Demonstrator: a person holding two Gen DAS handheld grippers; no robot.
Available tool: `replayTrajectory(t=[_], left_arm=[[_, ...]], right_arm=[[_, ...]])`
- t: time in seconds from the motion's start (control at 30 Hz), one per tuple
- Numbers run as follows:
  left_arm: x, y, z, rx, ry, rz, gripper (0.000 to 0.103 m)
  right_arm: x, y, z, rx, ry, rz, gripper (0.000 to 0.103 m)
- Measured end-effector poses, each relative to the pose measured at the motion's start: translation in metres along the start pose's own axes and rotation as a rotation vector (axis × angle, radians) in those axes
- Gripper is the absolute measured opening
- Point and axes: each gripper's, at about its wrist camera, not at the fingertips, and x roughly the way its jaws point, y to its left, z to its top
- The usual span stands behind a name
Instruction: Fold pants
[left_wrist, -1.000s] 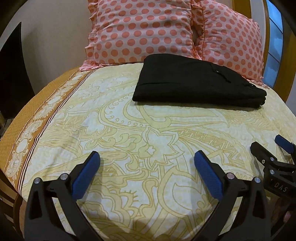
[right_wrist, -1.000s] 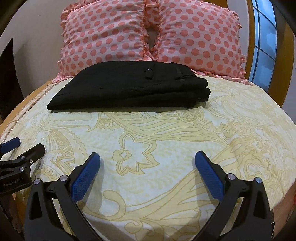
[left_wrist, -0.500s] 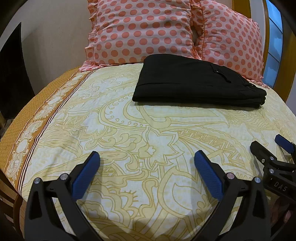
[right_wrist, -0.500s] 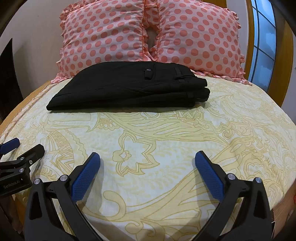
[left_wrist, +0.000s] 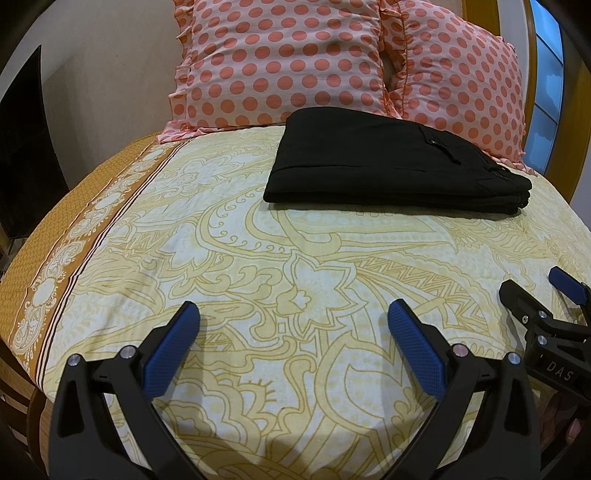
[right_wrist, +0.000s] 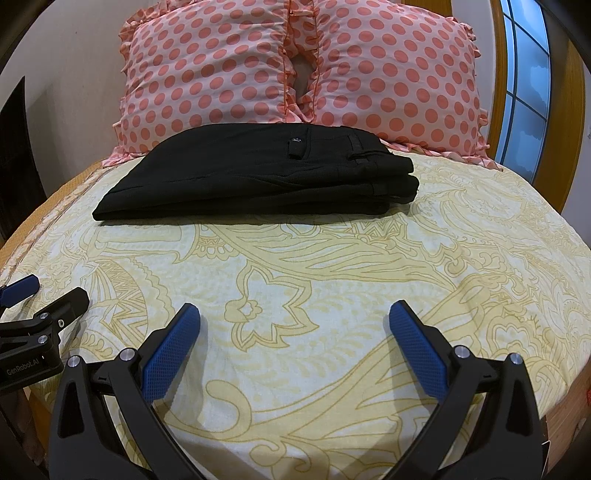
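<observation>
Black pants (left_wrist: 388, 162) lie folded in a flat rectangular stack on the bed, just in front of the pillows; they also show in the right wrist view (right_wrist: 266, 173). My left gripper (left_wrist: 293, 314) is open and empty, low over the near part of the bed, well short of the pants. My right gripper (right_wrist: 294, 314) is open and empty too, beside it on the right. The right gripper shows at the right edge of the left wrist view (left_wrist: 535, 295). The left gripper shows at the left edge of the right wrist view (right_wrist: 44, 299).
A yellow-patterned bedsheet (left_wrist: 258, 258) with an orange border covers the bed. Two pink polka-dot pillows (right_wrist: 207, 74) (right_wrist: 399, 77) stand at the head. A wooden window frame (right_wrist: 569, 110) is at the right, a dark object (left_wrist: 22, 147) at the left.
Both grippers stay open and nearly still. The views have shifted only slightly; the pants have not moved.
</observation>
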Motion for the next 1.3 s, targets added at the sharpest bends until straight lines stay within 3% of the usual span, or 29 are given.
replayTrajectory(t=[1.3], left_arm=[[-0.0007, -0.0031, -0.0005, -0.004, 0.001, 0.005, 0.101]], right_arm=[[0.0007, 0.0003, -0.0005, 0.0, -0.002, -0.001, 0.102]])
